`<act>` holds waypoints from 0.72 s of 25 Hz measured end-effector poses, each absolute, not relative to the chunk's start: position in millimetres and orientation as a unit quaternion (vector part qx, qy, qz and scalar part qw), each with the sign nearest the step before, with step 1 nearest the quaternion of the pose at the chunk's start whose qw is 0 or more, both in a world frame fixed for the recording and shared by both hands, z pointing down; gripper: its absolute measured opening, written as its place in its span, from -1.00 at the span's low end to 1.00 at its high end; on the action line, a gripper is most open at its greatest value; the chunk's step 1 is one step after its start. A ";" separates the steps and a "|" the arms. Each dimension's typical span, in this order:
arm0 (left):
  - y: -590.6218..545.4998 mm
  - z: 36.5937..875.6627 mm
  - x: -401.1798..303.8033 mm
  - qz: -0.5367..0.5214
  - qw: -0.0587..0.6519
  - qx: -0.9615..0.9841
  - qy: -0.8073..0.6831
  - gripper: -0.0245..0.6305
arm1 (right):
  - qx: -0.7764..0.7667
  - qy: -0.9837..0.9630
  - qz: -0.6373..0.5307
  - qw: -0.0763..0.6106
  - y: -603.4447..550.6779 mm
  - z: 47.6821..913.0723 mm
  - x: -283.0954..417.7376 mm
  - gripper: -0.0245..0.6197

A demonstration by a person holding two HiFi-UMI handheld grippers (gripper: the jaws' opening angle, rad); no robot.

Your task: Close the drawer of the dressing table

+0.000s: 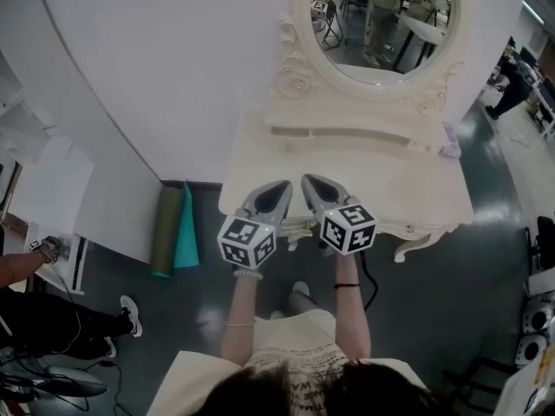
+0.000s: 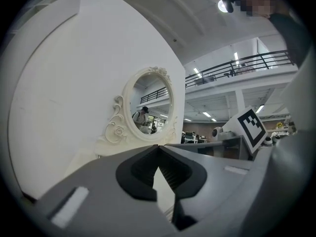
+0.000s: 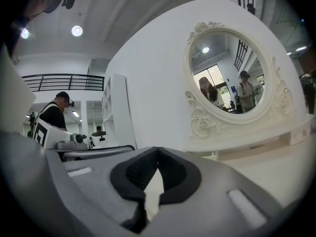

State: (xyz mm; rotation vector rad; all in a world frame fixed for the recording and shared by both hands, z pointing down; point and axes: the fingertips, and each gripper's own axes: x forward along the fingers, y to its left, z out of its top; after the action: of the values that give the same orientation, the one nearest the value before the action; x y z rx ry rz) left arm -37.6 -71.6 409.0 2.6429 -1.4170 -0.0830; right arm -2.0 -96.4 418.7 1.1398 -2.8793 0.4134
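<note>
The dressing table [image 1: 408, 189] in front of me has a cream top, with an oval mirror [image 1: 381, 24] at its rear edge. A small pale-purple item [image 1: 451, 150] lies at the right rear corner (identity unclear). Two rolls [image 1: 184, 232], olive and teal, rest on the dark floor [image 1: 434, 319] beside it.

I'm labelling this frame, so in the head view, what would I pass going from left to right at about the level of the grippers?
white sneaker → olive roll → teal roll → left gripper → right gripper → dressing table leg
</note>
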 end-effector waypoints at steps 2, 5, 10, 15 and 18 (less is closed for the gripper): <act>-80.7 413.1 -38.9 -0.027 0.077 0.876 -0.476 -0.92 | 0.359 -0.923 0.138 0.011 -105.3 420.7 -2.7 -0.91; -94.9 418.5 -43.8 -0.033 0.087 0.869 -0.486 -0.92 | 0.349 -0.926 0.143 0.018 -119.4 425.4 -6.5 -0.91; -119.3 421.6 -40.7 -0.034 0.095 0.863 -0.494 -0.92 | 0.336 -0.930 0.148 0.028 -143.1 430.6 -6.8 -0.91; -137.1 425.6 -37.4 -0.033 0.099 0.858 -0.504 -0.92 | 0.327 -0.932 0.155 0.035 -162.2 437.2 -3.7 -0.91; -144.8 428.2 -36.7 -0.030 0.103 0.854 -0.509 -0.92 | 0.321 -0.933 0.159 0.039 -171.0 438.7 -2.3 -0.91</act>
State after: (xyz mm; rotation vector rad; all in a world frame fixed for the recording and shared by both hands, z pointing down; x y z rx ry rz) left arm -36.7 -144.8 428.2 2.5189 -1.5028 -0.0870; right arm -2.3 -171.0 438.7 0.9856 -2.8604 0.4871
